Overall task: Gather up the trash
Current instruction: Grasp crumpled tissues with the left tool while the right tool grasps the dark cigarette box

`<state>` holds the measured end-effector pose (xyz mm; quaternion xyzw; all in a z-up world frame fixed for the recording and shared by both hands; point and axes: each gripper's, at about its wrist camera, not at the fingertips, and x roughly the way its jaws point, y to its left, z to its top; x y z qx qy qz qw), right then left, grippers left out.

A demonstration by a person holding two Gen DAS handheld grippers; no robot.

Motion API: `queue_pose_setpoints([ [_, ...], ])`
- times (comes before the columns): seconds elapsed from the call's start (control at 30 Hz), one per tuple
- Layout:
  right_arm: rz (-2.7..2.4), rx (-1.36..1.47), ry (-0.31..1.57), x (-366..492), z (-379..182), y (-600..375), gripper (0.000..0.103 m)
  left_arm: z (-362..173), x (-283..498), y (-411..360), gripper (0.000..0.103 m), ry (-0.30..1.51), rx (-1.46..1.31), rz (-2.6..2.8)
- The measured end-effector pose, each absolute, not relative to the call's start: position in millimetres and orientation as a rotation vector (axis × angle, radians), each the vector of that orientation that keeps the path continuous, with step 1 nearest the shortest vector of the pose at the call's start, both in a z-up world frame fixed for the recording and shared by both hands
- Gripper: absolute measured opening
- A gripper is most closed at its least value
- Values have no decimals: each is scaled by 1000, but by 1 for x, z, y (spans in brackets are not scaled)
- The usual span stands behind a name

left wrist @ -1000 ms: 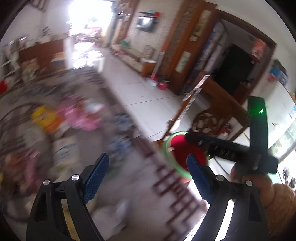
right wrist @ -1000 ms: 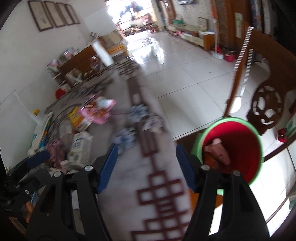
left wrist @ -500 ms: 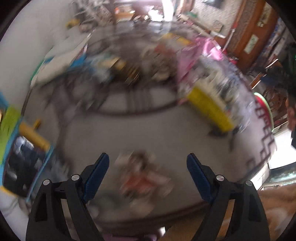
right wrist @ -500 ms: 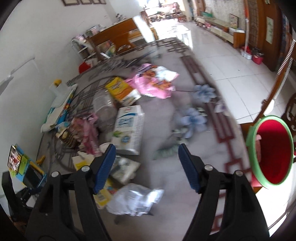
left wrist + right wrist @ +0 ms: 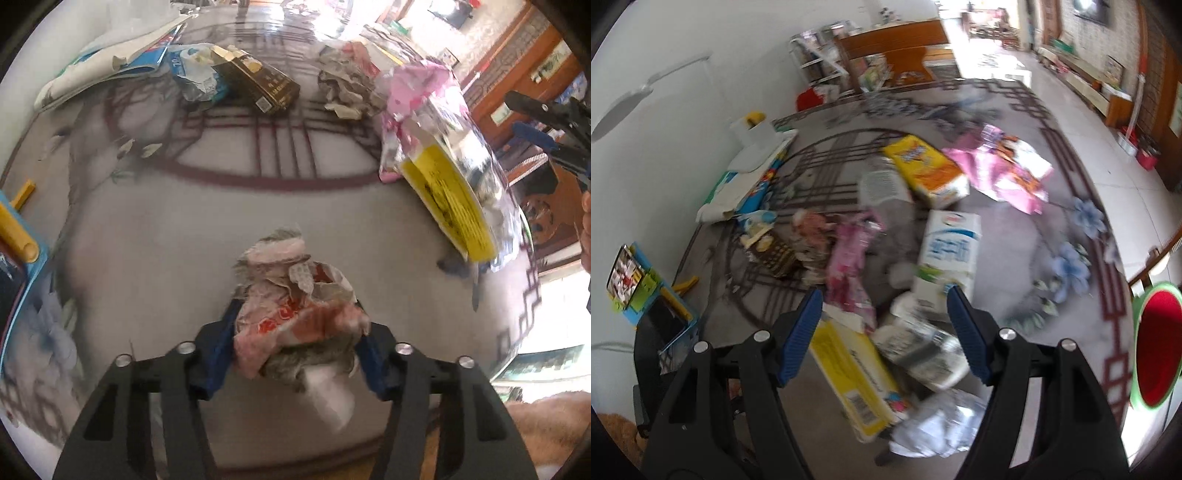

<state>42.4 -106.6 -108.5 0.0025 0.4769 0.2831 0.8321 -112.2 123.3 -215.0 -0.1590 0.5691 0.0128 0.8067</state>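
The left hand-held gripper (image 5: 295,343) points steeply down at the bench (image 5: 155,236), and its jaws have just been closing. Between its blue pads (image 5: 216,347) sits a crumpled paper wrapper (image 5: 295,306) with red print, and both pads appear to press on its sides, so the wrapper looks clamped while it rests on the bench top.

Beyond that gripper, farther across the bench, lie a dark brown carton (image 5: 258,83), a crushed blue-and-white pack (image 5: 195,77) and a ball of grey crumpled paper (image 5: 347,85). To its right a yellow box (image 5: 448,199) under clear plastic tilts up at an angle.

The right hand-held gripper (image 5: 884,339) hovers with its jaws apart and nothing between them. Just ahead of its fingers sit a crushed clear bottle (image 5: 919,350) and a yellow flat box (image 5: 855,376). Past those are a white-and-blue milk carton (image 5: 947,254), a pink wrapper (image 5: 849,266), an orange-and-yellow pack (image 5: 925,170) and a pink foil bag (image 5: 1001,173). Well off to the right, past the bench edge, stands a bin (image 5: 1156,347) with a green rim and red inside.

The collecting seems to be at an early stage: one wrapper is in hand but not yet binned, and most of the litter is spread on the bench.
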Motion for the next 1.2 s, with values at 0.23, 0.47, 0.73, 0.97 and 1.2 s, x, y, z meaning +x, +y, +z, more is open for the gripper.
queue_pose_setpoints([
  [0.23, 773, -139, 964, 54, -91, -31, 68, -201, -105, 134, 41, 1131, -391, 66],
  [0.47, 995, -359, 1042, 75, -111, 75, 68, -196, -108, 137, 41, 1095, -414, 86],
  [0.73, 1082, -606, 1199, 79, -174, 139, 68, -198, -121, 140, 42, 1076, -460, 117],
  [0.97, 1100, -629, 1270, 86, -195, 149, 56, -197, -128, 154, 42, 1065, -499, 161],
  [1.2, 1101, -479, 1208, 87, -158, 119, 51, -191, -114, 154, 42, 1053, -486, 136],
])
